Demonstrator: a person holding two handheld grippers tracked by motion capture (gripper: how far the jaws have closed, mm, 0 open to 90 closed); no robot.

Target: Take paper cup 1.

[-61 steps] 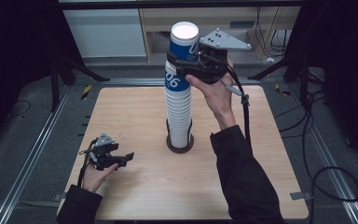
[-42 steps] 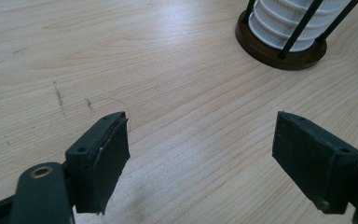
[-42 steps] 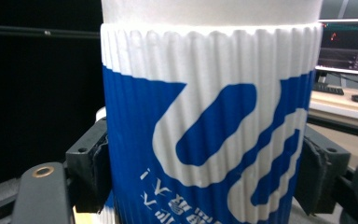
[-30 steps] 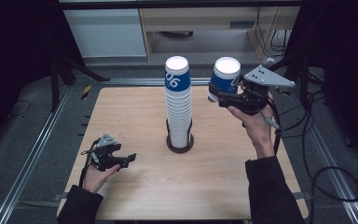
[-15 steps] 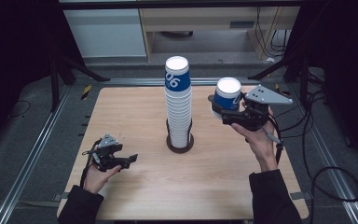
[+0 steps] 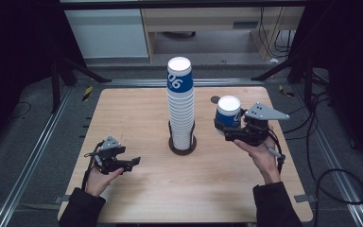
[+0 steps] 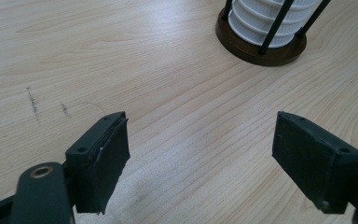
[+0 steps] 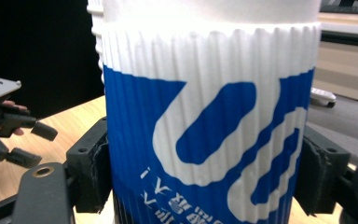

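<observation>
Gripping a ribbed blue-and-white paper cup (image 6: 229,112) upright, the right gripper (image 6: 228,128) hangs above the table's (image 6: 137,109) right edge. Its own view adds white lettering low on the cup. The left gripper (image 6: 131,163), wide open and empty, rests near the front-left corner.

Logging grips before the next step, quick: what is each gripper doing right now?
Left gripper: open, holding nothing, low over the table.
Right gripper: shut on the blue-and-white cup.
</observation>
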